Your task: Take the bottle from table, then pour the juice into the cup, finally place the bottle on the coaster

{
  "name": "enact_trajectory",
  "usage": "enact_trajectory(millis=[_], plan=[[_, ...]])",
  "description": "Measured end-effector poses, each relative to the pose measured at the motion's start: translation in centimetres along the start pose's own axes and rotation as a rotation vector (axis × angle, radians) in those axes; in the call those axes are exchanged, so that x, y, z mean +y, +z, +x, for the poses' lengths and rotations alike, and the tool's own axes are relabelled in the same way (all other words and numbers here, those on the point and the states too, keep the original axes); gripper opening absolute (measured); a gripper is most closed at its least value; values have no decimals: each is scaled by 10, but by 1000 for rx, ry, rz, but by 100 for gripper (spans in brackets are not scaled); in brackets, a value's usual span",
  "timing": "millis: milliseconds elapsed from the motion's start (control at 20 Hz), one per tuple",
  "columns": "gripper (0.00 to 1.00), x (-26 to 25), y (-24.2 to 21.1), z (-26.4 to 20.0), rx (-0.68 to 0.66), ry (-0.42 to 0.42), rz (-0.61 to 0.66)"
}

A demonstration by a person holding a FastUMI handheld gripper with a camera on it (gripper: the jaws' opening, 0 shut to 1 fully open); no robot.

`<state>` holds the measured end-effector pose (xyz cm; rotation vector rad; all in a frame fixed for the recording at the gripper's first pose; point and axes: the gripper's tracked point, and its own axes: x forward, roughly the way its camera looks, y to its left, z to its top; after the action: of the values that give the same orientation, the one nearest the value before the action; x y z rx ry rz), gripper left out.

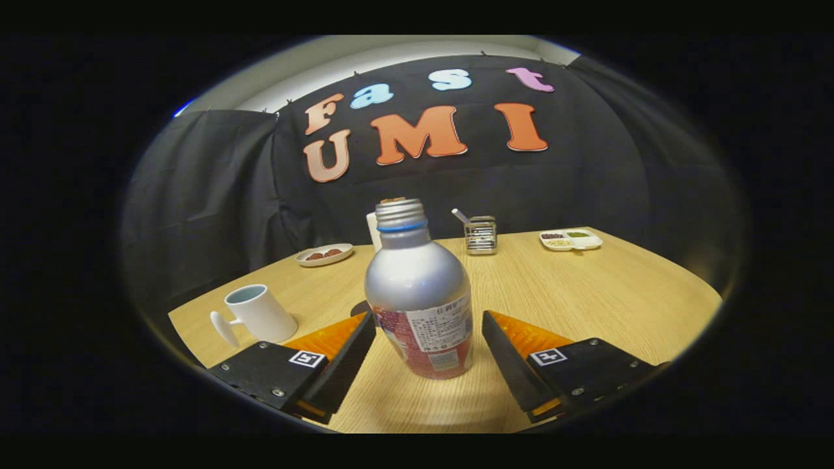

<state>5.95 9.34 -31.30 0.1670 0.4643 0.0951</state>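
A silver metal bottle (420, 293) with a red label and an uncapped threaded neck stands upright on the wooden table (586, 299), between my fingers. My gripper (428, 339) is open: the left finger's tip sits very close to the bottle's side, while the right finger stands a small gap away from it. A white cup (258, 314) with a handle stands to the left, beyond the left finger. A dark round coaster (359, 307) peeks out just behind the bottle's left side, mostly hidden.
At the table's far side stand a small plate with brown pieces (324, 255), a wire holder with a utensil (481, 234), a white divided dish (571, 240) and a white object (373, 231) behind the bottle's neck. Black cloth walls close the booth.
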Motion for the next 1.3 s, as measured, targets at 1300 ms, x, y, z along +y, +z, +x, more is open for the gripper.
enact_trajectory(millis=[1300], plan=[[80,47,25,10,32,-116,-566]])
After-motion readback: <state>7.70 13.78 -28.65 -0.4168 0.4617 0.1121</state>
